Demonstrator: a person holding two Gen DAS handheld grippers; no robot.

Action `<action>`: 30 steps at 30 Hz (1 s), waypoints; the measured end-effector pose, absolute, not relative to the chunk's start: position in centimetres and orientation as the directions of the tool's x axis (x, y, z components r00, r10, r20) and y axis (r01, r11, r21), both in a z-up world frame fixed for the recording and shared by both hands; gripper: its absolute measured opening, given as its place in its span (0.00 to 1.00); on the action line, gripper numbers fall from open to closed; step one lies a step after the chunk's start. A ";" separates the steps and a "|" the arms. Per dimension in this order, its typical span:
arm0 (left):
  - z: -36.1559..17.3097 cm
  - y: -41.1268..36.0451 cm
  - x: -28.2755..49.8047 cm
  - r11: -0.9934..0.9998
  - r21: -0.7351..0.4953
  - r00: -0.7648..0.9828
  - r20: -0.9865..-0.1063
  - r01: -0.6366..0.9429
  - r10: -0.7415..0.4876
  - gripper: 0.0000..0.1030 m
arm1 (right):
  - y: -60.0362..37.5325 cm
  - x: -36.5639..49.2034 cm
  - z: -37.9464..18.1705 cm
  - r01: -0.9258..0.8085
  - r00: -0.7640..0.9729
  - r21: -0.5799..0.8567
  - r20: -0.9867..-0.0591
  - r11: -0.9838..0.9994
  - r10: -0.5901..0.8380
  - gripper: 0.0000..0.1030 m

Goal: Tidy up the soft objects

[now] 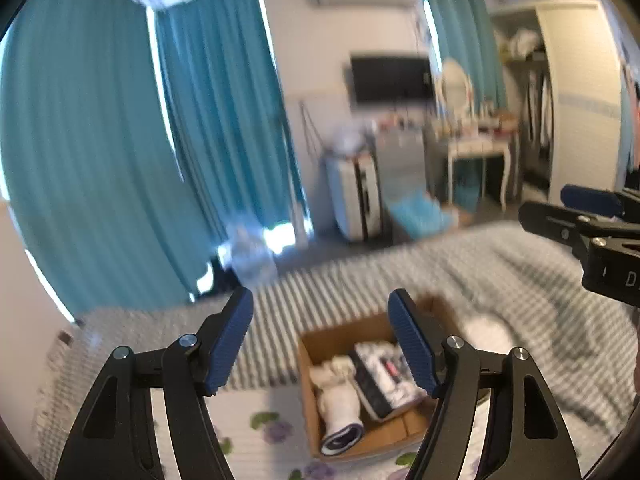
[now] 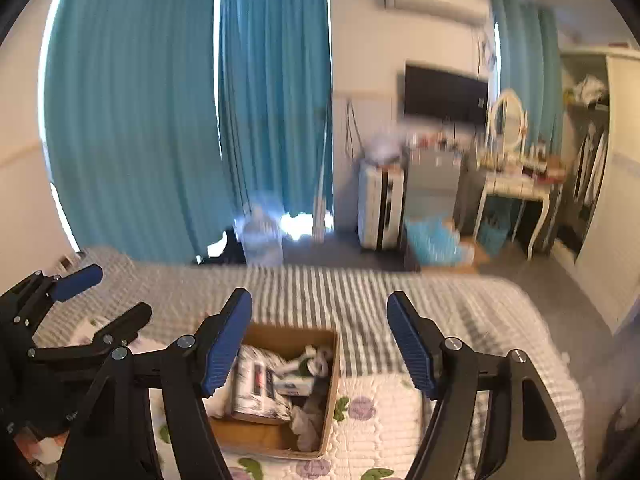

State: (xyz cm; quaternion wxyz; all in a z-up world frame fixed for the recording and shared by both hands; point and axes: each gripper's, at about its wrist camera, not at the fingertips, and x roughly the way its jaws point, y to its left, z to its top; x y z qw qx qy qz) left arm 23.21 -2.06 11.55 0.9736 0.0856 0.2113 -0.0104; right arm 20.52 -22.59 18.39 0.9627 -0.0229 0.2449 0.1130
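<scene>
An open cardboard box (image 1: 310, 354) sits on the bed and holds rolled soft items: a cream roll (image 1: 338, 400) and a black-and-white patterned bundle (image 1: 384, 376). The box also shows in the right wrist view (image 2: 294, 336) with the patterned bundle (image 2: 258, 388) and grey socks (image 2: 310, 416) inside. My left gripper (image 1: 320, 340) is open and empty, held above the box. My right gripper (image 2: 320, 344) is open and empty, above and right of the box. Each gripper appears in the other's view, the right one (image 1: 576, 216) and the left one (image 2: 100, 296).
The box rests on a white floral quilt (image 2: 376, 412) over a grey striped blanket (image 1: 500, 264). Teal curtains (image 1: 100, 140), a suitcase (image 2: 378, 208), a dressing table (image 2: 516, 188) and a wardrobe (image 1: 568, 92) stand beyond the bed.
</scene>
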 end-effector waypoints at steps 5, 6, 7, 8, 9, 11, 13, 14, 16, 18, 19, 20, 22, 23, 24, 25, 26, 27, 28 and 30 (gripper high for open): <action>18.8 -1.2 13.8 0.990 0.135 0.987 -0.146 -0.041 0.061 0.84 | -23.2 12.2 26.3 -0.233 0.917 -0.035 -0.340 0.972 0.208 0.77; 19.8 -0.9 11.8 0.991 0.127 0.993 -0.095 -0.051 0.064 0.84 | -23.4 10.2 27.5 -0.239 0.926 -0.041 -0.310 0.970 0.215 0.84; 20.4 -0.6 10.3 0.991 0.119 0.996 -0.062 -0.055 0.063 0.84 | -23.5 8.9 28.3 -0.245 0.930 -0.045 -0.293 0.968 0.222 0.87; 21.0 -0.4 9.0 0.992 0.114 0.997 -0.042 -0.058 0.063 0.84 | -23.5 7.1 29.1 -0.250 0.935 -0.051 -0.272 0.967 0.227 0.91; 21.5 -0.2 7.5 0.992 0.106 0.998 -0.021 -0.064 0.067 0.84 | -23.5 5.5 29.7 -0.251 0.940 -0.059 -0.253 0.966 0.229 0.93; 21.8 0.2 5.3 0.992 0.104 0.997 0.005 -0.072 0.072 0.85 | -23.6 2.8 30.3 -0.252 0.951 -0.058 -0.202 0.966 0.236 0.97; 21.5 0.3 3.4 0.990 0.112 0.996 0.032 -0.088 0.085 0.85 | -23.9 0.8 30.5 -0.263 0.952 -0.044 -0.176 0.964 0.251 1.00; 21.1 0.3 2.5 0.989 0.122 0.996 0.041 -0.085 0.080 0.85 | -24.1 -0.2 30.4 -0.272 0.950 -0.036 -0.167 0.962 0.262 1.00; 20.2 0.1 1.7 0.988 0.129 0.996 0.041 -0.084 0.079 0.85 | -24.2 -1.6 29.9 -0.269 0.954 -0.032 -0.147 0.962 0.262 1.00; 18.8 0.2 1.0 0.989 0.125 0.996 0.045 -0.082 0.077 0.85 | -24.2 -2.8 29.1 -0.264 0.958 -0.038 -0.121 0.964 0.258 1.00; 18.3 0.1 1.0 0.988 0.132 0.996 0.043 -0.079 0.074 0.85 | -24.3 -3.4 28.4 -0.263 0.960 -0.043 -0.107 0.964 0.258 1.00; 17.3 0.1 0.9 0.987 0.143 0.997 0.042 -0.071 0.066 0.85 | -24.2 -3.9 27.1 -0.257 0.964 -0.046 -0.089 0.965 0.253 1.00; 16.1 -0.2 0.6 0.987 0.145 0.997 0.037 -0.075 0.070 0.85 | -24.3 -4.3 25.0 -0.258 0.964 -0.045 -0.077 0.965 0.254 1.00; 15.5 0.0 0.7 0.988 0.129 0.996 0.035 -0.081 0.078 0.85 | -24.2 -4.4 23.6 -0.259 0.964 -0.043 -0.075 0.965 0.256 1.00; 14.6 0.1 0.9 0.990 0.121 0.997 0.024 -0.079 0.076 0.85 | -24.1 -4.2 22.6 -0.268 0.961 -0.041 -0.079 0.963 0.264 1.00; 14.0 -0.2 0.9 0.990 0.116 0.997 0.015 -0.078 0.077 0.85 | -24.0 -3.9 21.3 -0.277 0.958 -0.036 -0.084 0.960 0.273 1.00; 12.8 -0.1 1.5 0.990 0.110 0.996 0.006 -0.088 0.088 0.85 | -23.8 -3.4 19.7 -0.278 0.958 -0.031 -0.090 0.960 0.274 1.00; 12.1 0.0 1.6 0.990 0.105 0.996 0.001 -0.093 0.093 0.85 | -23.7 -3.0 18.5 -0.281 0.956 -0.026 -0.094 0.959 0.277 1.00; 10.9 0.2 2.3 0.990 0.095 0.994 -0.011 -0.105 0.106 0.85 | -23.6 -2.4 17.2 -0.274 0.957 -0.021 -0.103 0.961 0.271 1.00; 8.7 0.4 3.3 0.989 0.084 0.991 -0.044 -0.121 0.125 0.85 | -23.5 -0.7 14.1 -0.239 0.963 -0.010 -0.130 0.971 0.236 1.00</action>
